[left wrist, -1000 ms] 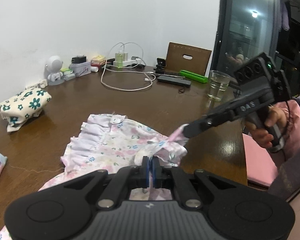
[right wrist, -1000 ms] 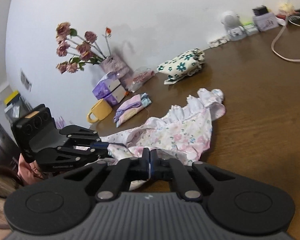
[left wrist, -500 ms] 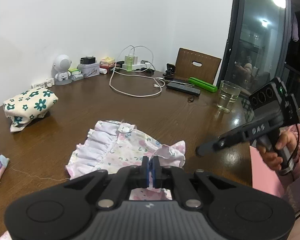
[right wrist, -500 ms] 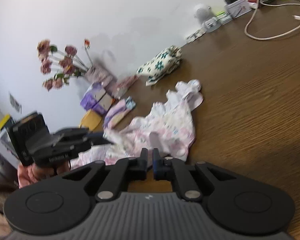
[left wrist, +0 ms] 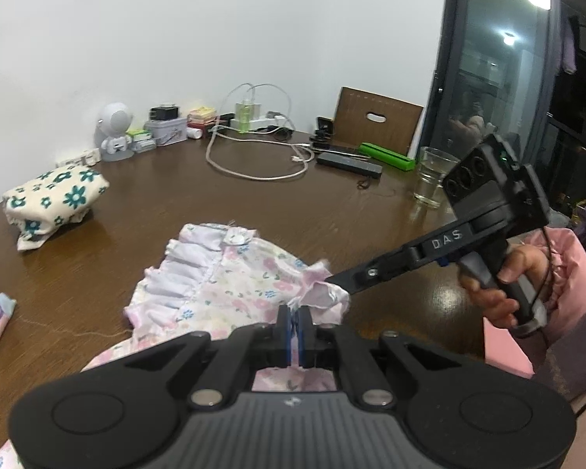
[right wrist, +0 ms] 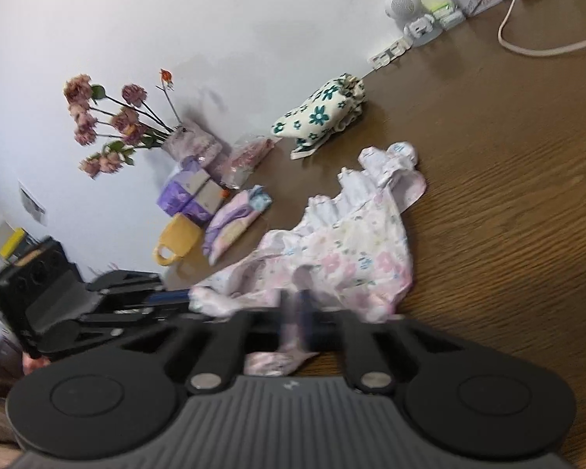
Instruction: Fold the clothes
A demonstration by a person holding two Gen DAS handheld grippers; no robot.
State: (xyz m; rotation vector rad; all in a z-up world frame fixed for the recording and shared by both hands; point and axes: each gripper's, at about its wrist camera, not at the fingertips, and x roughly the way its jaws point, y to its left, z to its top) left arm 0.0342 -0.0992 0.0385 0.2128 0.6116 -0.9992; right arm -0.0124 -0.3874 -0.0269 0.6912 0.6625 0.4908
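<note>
a brown wooden table runs back to a white wall, with dark glass doors to one side. nearest in the left wrist view, the left gripper has its jaws pressed together on a fold of the dress, a pale floral one with a ruffled white edge, lying crumpled on the table's near side. just beyond, the right gripper reaches in from the side, held by a hand in a pink sleeve, its tip meeting a raised corner of the dress. in the right wrist view the right gripper is blurred, but cloth hangs through between its closed jaws, and the left gripper comes in alongside, touching the same near edge of the dress.

farther back and apart from the dress sits a folded bundle with teal flowers. a yellow mug, another folded cloth and a vase of dried roses stand near the wall. at the far side are a white cable, a glass and a small white robot figure.
</note>
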